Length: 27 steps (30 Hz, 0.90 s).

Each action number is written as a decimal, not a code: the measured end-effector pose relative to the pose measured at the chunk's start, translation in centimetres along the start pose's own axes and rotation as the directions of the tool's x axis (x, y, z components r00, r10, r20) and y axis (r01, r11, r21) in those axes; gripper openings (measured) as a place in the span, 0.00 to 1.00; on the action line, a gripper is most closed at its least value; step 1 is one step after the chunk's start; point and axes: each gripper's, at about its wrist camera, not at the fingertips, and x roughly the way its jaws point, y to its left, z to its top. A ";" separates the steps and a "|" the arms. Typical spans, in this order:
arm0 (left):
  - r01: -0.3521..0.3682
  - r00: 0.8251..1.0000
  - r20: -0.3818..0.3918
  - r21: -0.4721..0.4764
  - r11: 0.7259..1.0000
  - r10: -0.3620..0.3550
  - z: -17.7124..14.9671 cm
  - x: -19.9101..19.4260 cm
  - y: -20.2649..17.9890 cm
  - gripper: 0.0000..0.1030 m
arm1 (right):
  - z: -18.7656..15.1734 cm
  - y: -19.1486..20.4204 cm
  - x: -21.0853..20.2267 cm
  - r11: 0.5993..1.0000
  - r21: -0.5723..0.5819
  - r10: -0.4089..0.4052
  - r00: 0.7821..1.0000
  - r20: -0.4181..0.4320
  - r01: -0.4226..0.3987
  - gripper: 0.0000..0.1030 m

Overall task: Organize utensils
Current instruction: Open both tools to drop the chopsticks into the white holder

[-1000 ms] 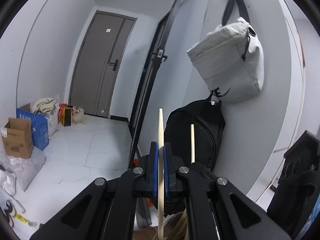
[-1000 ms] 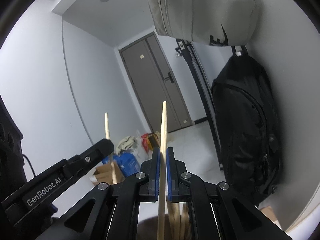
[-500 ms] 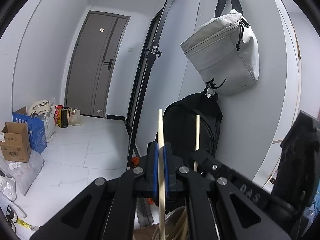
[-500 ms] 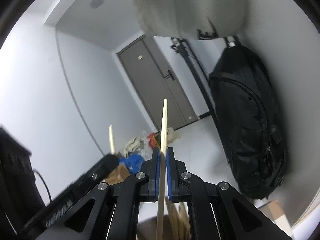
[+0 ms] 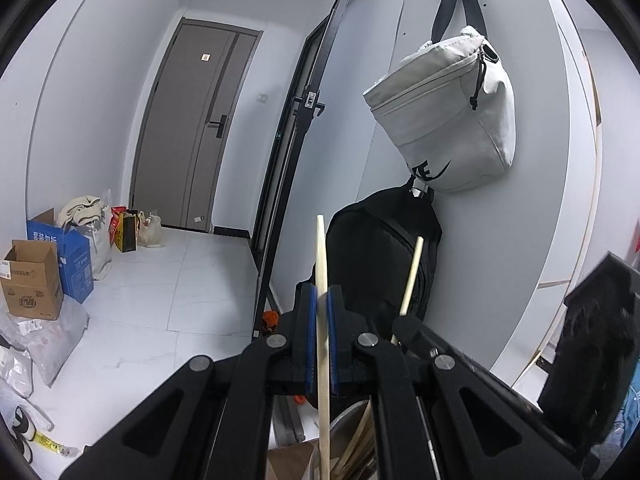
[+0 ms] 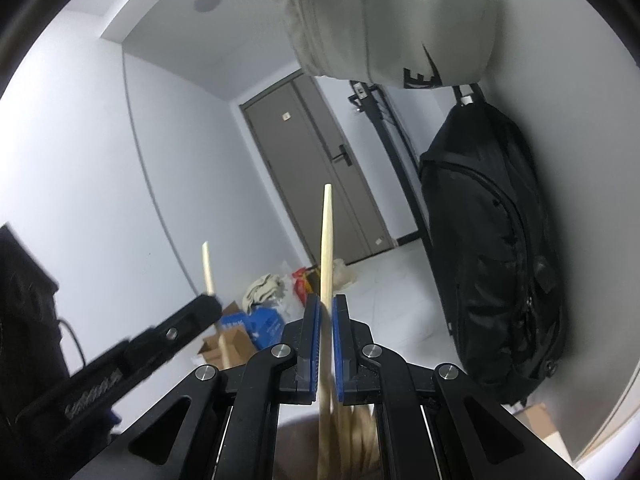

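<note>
Each tool is clamped on one upright chopstick — left tool (image 5: 319, 312) on its chopstick (image 5: 321, 256), right tool (image 6: 326, 320) on its chopstick (image 6: 327, 236) — above the metal holder (image 5: 352, 420) of chopsticks; thin, smooth sticks could pivot or slip and miss it.

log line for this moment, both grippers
left gripper: shut on chopstick | right gripper: shut on second chopstick | both upright

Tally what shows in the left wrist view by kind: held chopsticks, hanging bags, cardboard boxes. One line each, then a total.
Held chopsticks: 2, one in the left gripper, one in the right gripper
Hanging bags: 2, grey bag and black backpack
Cardboard boxes: 2, brown box and blue box
Total: 6
</note>
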 end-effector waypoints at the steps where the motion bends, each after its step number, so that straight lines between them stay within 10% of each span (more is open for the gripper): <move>1: 0.000 1.000 -0.001 0.005 1.000 0.000 0.0 -0.1 -0.1 0.02 | -0.2 0.2 -0.1 1.000 -0.008 0.003 1.000 -0.004 -0.003 0.05; 17: 0.071 0.988 -0.141 0.033 0.997 -0.066 -1.3 -1.4 -1.8 0.02 | -3.0 1.7 -2.7 0.977 -0.168 0.089 0.970 -0.226 -0.129 0.08; 21: 0.071 0.973 -0.218 0.003 0.997 -0.069 -1.6 -1.4 -1.4 0.02 | -2.9 1.2 -4.3 0.980 -0.151 0.088 0.962 -0.260 -0.130 0.25; 27: -0.012 0.970 -0.241 -0.019 1.000 0.007 -1.1 -3.6 -2.5 0.51 | -1.6 0.1 -9.0 0.990 -0.114 0.048 0.971 -0.235 -0.077 0.61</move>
